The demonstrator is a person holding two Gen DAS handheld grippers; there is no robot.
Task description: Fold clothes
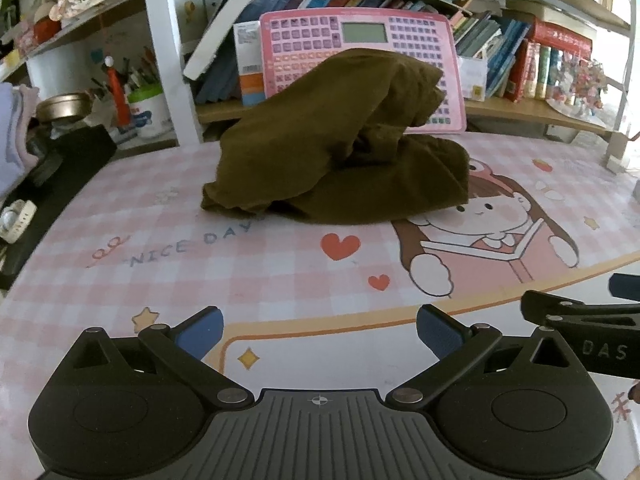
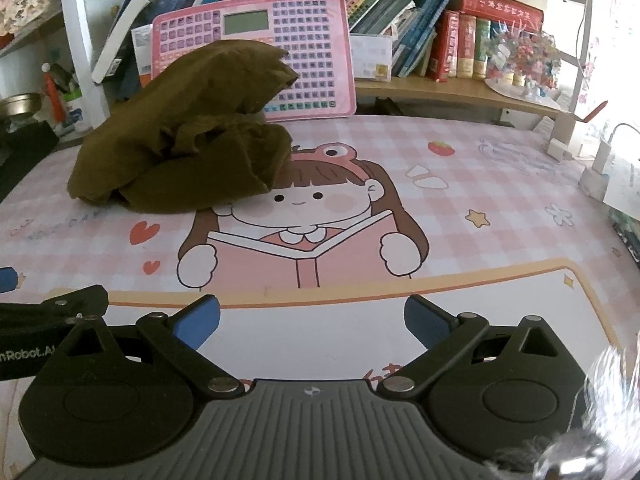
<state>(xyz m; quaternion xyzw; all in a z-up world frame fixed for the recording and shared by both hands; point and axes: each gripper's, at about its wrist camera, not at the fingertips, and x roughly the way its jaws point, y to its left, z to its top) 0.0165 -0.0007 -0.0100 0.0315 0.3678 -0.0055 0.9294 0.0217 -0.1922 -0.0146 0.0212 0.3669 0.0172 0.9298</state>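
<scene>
- Two grippers hover side by side over the near edge of the pink checked desk mat (image 2: 460,168), both well short of the cloth.
- Far left of the mat, the brown garment (image 1: 340,140) sits in a crumpled heap, one part humped up in front of the pink keyboard toy (image 2: 304,40) leaning against the bookshelf (image 1: 540,108).
- Left gripper (image 1: 320,332): fingers spread wide, nothing between them.
- Right gripper (image 2: 312,320): fingers likewise spread and empty.
- Judged from this, folding has not begun: no neat fold or flat panel shows. Spreading the garment flat and every fold remain.
</scene>
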